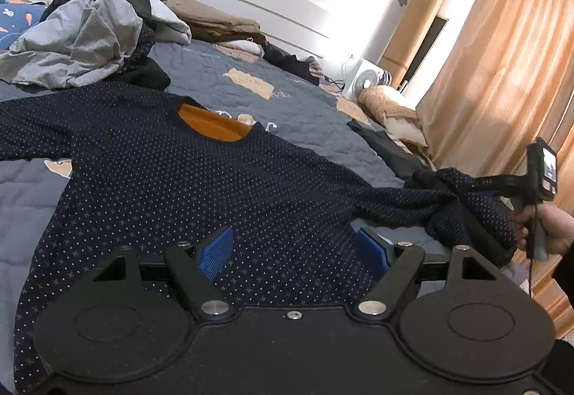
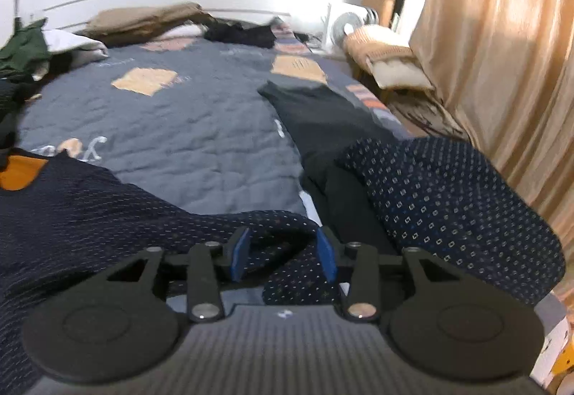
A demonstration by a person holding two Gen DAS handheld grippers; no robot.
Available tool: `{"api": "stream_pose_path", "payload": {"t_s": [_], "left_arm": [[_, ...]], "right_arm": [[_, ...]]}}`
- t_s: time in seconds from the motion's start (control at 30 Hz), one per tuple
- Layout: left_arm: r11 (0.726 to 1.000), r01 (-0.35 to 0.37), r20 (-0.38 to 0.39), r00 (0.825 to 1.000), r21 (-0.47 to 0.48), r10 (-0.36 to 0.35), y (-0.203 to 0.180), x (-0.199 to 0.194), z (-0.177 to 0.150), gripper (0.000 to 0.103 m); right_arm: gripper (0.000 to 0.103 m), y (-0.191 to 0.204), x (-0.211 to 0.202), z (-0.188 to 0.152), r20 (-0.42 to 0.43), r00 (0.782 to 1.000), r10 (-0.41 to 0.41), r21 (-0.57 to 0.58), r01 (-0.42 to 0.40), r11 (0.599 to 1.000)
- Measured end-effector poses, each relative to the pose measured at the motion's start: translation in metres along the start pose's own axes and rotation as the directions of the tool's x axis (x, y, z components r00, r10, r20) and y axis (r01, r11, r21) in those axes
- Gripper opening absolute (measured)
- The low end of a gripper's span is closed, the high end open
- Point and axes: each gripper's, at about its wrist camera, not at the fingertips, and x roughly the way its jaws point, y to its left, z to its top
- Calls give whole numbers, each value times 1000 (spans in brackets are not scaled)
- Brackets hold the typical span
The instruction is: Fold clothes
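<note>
Navy dotted knit sweater (image 1: 172, 180) flat across bed (image 1: 222, 72), right sleeve (image 2: 448, 201) bunched at right edge: right gripper (image 2: 283, 253) half-open around it, left gripper (image 1: 294, 250) wide over hem.

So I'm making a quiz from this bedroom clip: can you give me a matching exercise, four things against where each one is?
Things:
1. dotted sweater
2. grey clothes pile
3. white fan
4. curtain

Places:
A. heaped at the far left of the bed
B. hanging down the right side of the room
C. spread flat on the quilt in front of the left gripper
D. standing beyond the bed's far right corner

Pairs: 1-C, 2-A, 3-D, 4-B
</note>
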Motion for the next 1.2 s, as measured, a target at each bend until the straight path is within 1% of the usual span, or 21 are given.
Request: {"api": "stream_pose_path", "payload": {"t_s": [0.1,0.17,0.23,0.3,0.43,0.47,0.53,0.6,0.67,0.73,0.87,0.97,1.07,1.1,1.2], "left_arm": [[1000,3,14,1000,-4,-3,-1,-6,2,76],[1000,-3,21,1000,-4,3,1,-10,4,77],[1000,-19,24,1000,-7,19,4,-14,5,79],[999,-34,27,999,-11,34,7,-17,6,79],[995,-86,35,996,-41,87,22,-27,8,79],[994,-99,36,994,-49,100,26,-29,9,79],[990,-125,39,991,-64,127,34,-35,10,79],[985,-150,42,987,-80,154,42,-40,11,79],[982,-167,42,984,-91,171,47,-44,11,79],[983,-162,38,985,-82,166,48,-46,11,79],[989,-138,36,989,-51,140,44,-45,12,79],[990,-133,30,990,-41,134,45,-40,14,80],[990,-138,18,990,-36,139,49,-32,20,80],[989,-141,14,990,-35,141,51,-29,22,80],[990,-134,10,991,-31,135,53,-22,33,80]], "right_arm": [[45,7,-17,-5,22,999,39,26,-39,999],[45,15,-25,-13,29,996,87,52,-88,995],[46,29,-34,-27,22,988,153,77,-155,985],[46,46,-41,-43,11,974,225,87,-225,970],[47,80,-50,-74,-2,930,368,102,-366,925],[47,88,-50,-78,-3,922,387,93,-385,918],[47,101,-48,-80,-13,916,400,62,-398,915],[47,108,-41,-74,-10,917,398,45,-397,917],[47,108,-32,-60,9,910,414,67,-413,908],[48,108,-22,-43,31,901,432,84,-433,897],[50,115,5,-3,51,897,440,38,-442,896],[51,115,34,23,53,871,489,52,-491,869],[55,119,68,41,45,855,516,62,-518,853],[57,122,81,46,39,853,520,59,-522,851],[58,140,121,58,-3,865,501,18,-501,865]]}}
